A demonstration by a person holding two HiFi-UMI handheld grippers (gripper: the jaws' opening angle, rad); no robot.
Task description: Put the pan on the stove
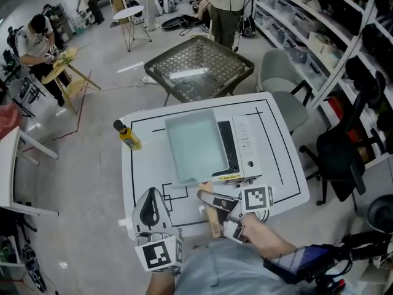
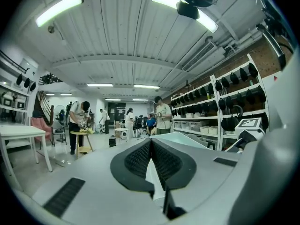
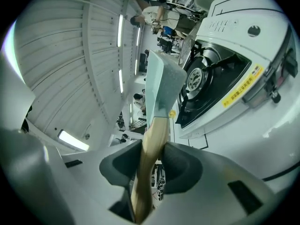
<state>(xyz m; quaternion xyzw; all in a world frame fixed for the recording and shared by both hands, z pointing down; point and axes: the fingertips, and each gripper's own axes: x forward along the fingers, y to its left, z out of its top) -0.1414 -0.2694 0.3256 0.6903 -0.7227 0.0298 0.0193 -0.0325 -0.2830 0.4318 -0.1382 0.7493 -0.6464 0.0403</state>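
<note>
— Where's the pan [image 1: 194, 145]?
— Over the left part of the stove [image 1: 247, 147], hiding most of the burner [image 3: 197, 78] from the head view. In the right gripper view it seems to hang just clear of the burner, though I can't be sure of the gap.
— Who has it?
— The right gripper [image 1: 215, 203], jaws clamped on the wooden handle [image 1: 213, 221] at the table's [image 1: 279, 183] near edge.
— And the left gripper [image 1: 150, 203]?
— Jaws together, empty, low over the table, left of the handle.
— Anything else close?
— A yellow bottle [image 1: 128, 136] near the table's left edge, well apart from the stove. Beyond the table, a mesh table [image 1: 199, 69] and a grey chair [image 1: 279, 82].
</note>
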